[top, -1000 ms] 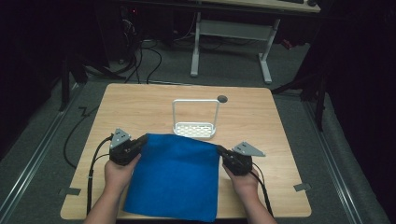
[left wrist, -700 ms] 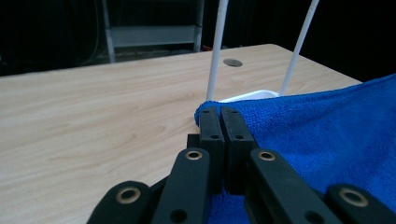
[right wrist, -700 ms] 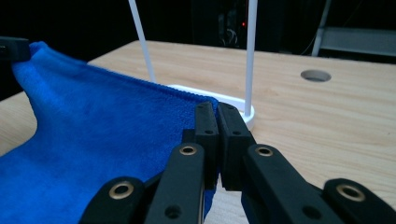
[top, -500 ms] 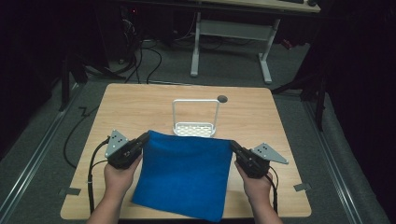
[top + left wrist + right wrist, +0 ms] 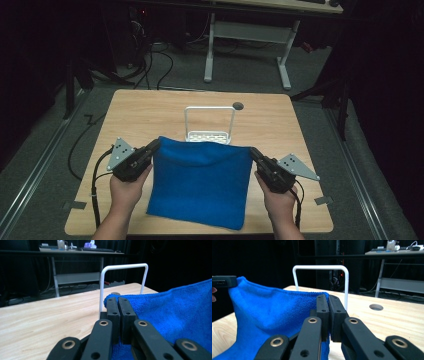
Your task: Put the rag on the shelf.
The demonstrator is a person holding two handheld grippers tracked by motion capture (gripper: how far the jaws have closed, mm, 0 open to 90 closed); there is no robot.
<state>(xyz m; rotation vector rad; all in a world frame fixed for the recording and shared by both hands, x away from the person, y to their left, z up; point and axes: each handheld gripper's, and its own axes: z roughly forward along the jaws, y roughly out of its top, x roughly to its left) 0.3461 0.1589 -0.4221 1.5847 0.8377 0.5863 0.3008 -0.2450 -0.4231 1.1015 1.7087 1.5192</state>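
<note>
My left gripper (image 5: 156, 145) is clamped tight on one top corner of the blue cloth (image 5: 200, 182). My right gripper (image 5: 253, 152) pinches the other top corner. I hold the cloth stretched between them, with its top edge lifted and its bottom end lying on the wooden bench (image 5: 145, 117). Just behind the cloth stands a white wire rack (image 5: 210, 122). Farther back there is a small round hole (image 5: 238, 106) in the bench.
</note>
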